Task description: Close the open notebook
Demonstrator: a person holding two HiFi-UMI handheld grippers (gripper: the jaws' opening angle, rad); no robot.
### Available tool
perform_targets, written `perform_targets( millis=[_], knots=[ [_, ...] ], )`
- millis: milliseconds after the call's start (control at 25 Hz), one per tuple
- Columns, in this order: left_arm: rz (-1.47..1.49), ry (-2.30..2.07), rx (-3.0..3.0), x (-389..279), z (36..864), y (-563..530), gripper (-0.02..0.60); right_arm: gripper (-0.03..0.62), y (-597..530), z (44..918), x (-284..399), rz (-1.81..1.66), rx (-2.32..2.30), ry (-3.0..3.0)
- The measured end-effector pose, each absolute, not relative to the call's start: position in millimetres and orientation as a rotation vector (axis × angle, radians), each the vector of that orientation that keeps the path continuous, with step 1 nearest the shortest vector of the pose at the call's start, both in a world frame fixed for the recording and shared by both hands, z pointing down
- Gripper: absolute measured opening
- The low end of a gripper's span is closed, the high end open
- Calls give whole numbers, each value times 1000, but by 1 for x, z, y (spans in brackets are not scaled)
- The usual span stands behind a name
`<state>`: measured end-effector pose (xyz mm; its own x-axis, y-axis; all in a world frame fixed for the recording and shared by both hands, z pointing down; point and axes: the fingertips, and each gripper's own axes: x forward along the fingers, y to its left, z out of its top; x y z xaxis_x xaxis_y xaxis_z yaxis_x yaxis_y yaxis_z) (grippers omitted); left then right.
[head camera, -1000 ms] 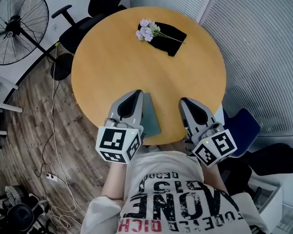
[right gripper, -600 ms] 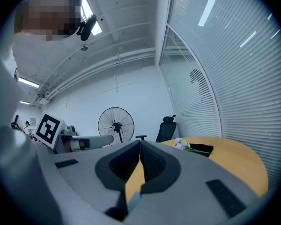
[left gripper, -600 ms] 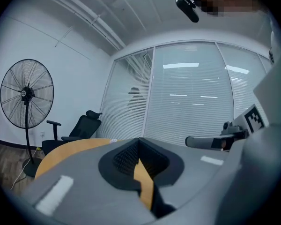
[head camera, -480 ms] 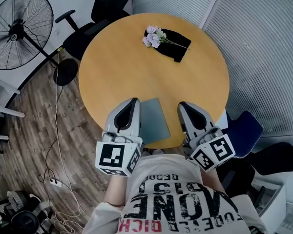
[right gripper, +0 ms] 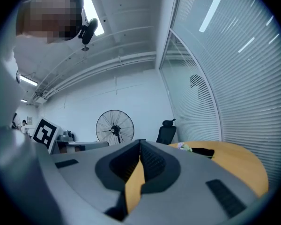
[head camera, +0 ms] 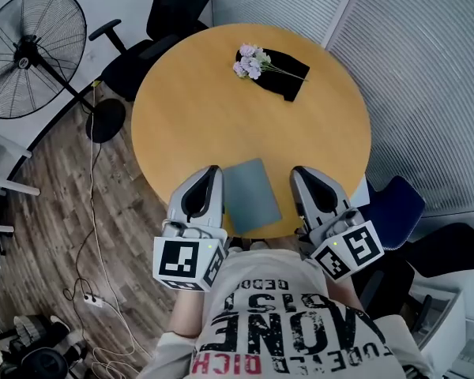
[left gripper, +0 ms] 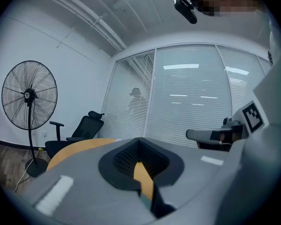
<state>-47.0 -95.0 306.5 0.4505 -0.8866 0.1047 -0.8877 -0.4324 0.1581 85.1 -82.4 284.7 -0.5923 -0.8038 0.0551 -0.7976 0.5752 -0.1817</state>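
A grey-green notebook (head camera: 251, 196) lies flat with its cover down near the front edge of the round wooden table (head camera: 221, 109). It sits between my two grippers, touching neither. My left gripper (head camera: 212, 170) hovers just left of it with its jaws together and nothing in them. My right gripper (head camera: 300, 172) hovers just right of it, also shut and empty. In the left gripper view the left gripper (left gripper: 139, 139) points level across the table, with the right gripper (left gripper: 210, 135) beside it. The right gripper (right gripper: 140, 142) points level in its own view.
A small bunch of lilac flowers (head camera: 250, 60) lies on a black cloth (head camera: 284, 73) at the table's far side. A standing fan (head camera: 24, 54) and a black office chair (head camera: 162, 6) stand to the left, a blue chair (head camera: 395, 204) to the right. Cables (head camera: 87, 235) trail on the floor.
Both grippers have drawn back toward the person and risen a little. The notebook, earlier half hidden under the left gripper, now shows whole between them.
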Motion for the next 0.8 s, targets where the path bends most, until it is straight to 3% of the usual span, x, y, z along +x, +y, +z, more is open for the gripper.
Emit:
perform_targets(
  millis=[800],
  knots=[
    [46, -1448, 2544, -50, 323, -72, 11, 12, -53, 304, 68, -349, -1501, 2747]
  ],
)
